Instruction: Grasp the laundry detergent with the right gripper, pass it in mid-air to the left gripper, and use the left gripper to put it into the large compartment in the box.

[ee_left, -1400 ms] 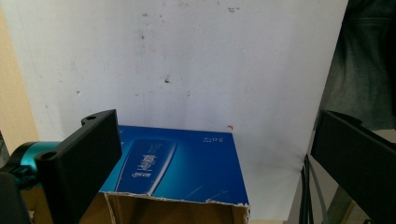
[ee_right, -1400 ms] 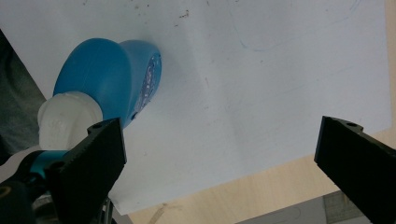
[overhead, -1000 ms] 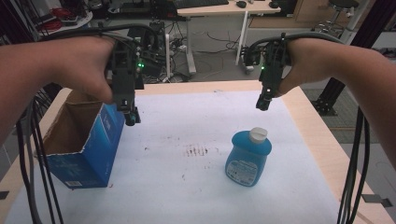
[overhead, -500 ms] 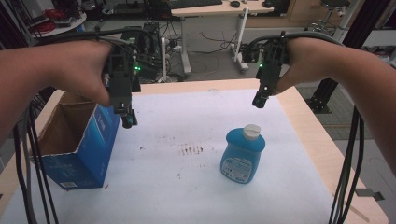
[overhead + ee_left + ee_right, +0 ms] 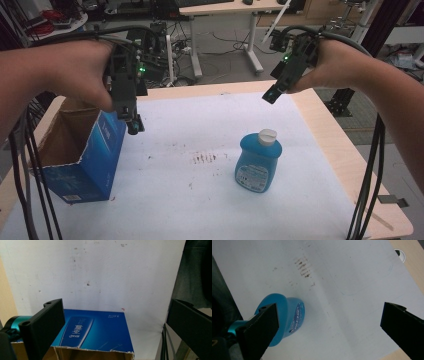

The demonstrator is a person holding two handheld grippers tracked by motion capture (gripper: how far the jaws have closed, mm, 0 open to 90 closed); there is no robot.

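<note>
Nothing is grasped yet. The blue bottle stands upright on the white table, well apart from the open box at left. The right claw hangs wide above the bottle; the left claw hangs wide beside the box. Pickup and placing likely remain.

A: What colour is the soap bottle below the right gripper?
B: Translucent blue with a white cap and a blue-and-white label.
A: And the open box under the left gripper?
B: Deep blue outside with pale lettering, brown cardboard inside.
A: The grippers?
B: Black jaws, teal fittings, green lights.
A: The table cover?
B: White with reddish-brown specks; the table edge is pale wood.
</note>
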